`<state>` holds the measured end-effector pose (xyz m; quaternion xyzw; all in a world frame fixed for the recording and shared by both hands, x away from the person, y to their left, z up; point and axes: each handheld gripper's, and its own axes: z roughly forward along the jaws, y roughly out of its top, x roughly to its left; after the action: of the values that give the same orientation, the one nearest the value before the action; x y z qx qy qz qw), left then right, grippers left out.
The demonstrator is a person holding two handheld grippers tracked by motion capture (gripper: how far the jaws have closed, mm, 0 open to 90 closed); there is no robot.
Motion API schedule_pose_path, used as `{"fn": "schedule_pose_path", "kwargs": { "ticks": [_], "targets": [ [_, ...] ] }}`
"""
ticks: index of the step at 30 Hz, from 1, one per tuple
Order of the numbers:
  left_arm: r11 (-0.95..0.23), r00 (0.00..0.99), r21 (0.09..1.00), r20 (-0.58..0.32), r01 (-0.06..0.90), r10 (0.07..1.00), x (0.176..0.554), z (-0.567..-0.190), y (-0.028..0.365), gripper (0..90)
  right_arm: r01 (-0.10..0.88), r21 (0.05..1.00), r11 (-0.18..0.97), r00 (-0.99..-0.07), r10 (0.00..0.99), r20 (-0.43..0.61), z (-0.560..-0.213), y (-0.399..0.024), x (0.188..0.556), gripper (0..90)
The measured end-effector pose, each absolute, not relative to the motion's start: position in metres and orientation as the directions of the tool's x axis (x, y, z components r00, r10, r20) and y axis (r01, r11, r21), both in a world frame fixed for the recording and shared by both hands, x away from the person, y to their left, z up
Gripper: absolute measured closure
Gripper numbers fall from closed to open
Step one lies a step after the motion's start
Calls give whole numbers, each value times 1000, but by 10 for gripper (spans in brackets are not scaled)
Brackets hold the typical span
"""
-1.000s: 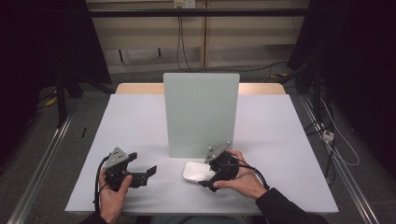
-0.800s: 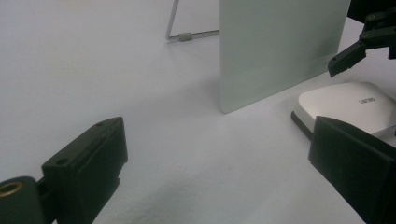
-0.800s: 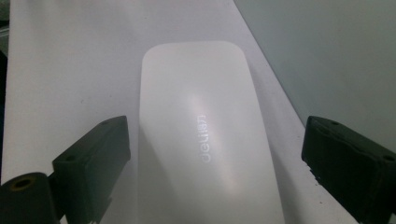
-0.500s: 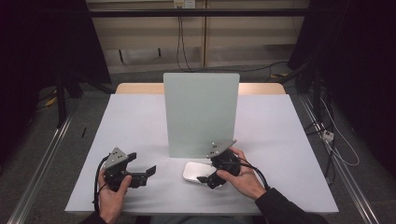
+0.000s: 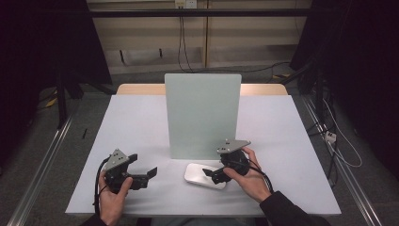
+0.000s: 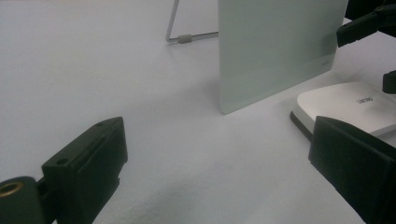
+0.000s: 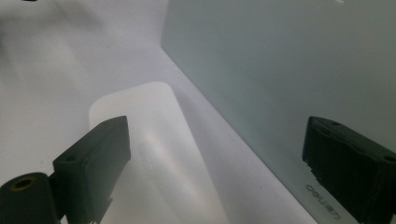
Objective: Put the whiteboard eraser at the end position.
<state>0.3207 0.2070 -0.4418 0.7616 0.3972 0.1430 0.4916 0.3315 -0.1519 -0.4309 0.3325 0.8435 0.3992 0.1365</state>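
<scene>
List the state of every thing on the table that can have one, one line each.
Pale green board: upright on the table, propped by a wire stand behind it.
White flat device: lying flat in front of the board, not gripped.
Left hand-held gripper: open, holding nothing, apart from the device.
Right hand-held gripper: open, over the device's right end.

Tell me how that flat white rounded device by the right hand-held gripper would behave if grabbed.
The flat white rounded device looks rigid, so it probably won't flex. Its smooth, glossy top may slip between jaws. Lying low and flat, it should slide rather than tip or roll.
</scene>
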Motion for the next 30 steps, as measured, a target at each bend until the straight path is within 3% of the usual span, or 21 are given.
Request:
{"fn": "schedule_pose_path", "kwargs": {
  "ticks": [30],
  "targets": [
    [-188, 623, 861, -175, 472, 762, 321, -442, 209, 48, 522, 813, 256, -538, 839, 81, -438, -234, 310, 69]
  ]
}}
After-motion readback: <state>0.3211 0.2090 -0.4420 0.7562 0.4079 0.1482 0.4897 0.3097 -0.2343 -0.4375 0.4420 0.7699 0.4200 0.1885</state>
